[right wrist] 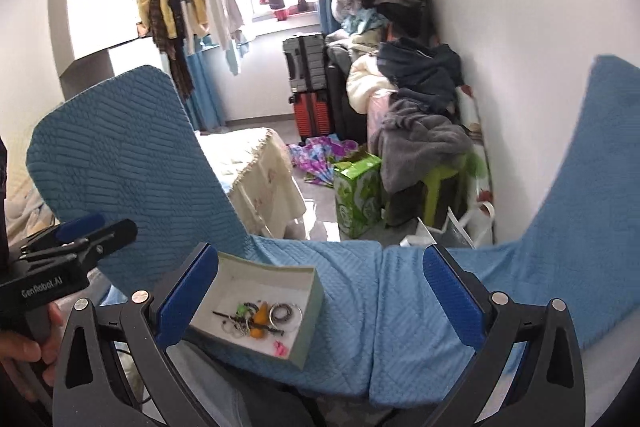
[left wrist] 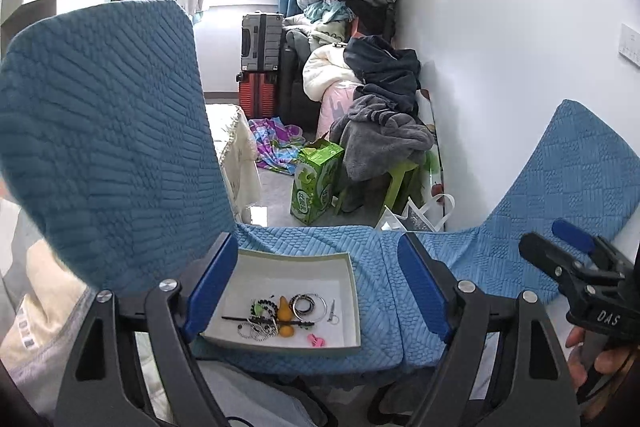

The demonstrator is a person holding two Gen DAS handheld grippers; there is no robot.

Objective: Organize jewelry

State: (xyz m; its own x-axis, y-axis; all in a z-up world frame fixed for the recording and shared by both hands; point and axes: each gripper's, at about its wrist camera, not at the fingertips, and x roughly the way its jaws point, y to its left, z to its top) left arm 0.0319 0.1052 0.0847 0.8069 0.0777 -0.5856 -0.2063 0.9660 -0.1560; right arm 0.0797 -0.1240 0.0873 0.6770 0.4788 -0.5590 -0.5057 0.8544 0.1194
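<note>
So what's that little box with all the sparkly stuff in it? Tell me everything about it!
The box is a shallow, open tray with no lid on it, pale grey-green outside and white inside, and it looks like cardboard. It sits flat on the blue quilted cushion. Inside lies a tangled heap: silver rings, beaded bracelets, an orange pear-shaped piece and a small pink piece. Neither gripper touches it.

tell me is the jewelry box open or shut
Open. The box has no lid on it, and bangles, bead strands and a pink clip lie loose inside.
</note>
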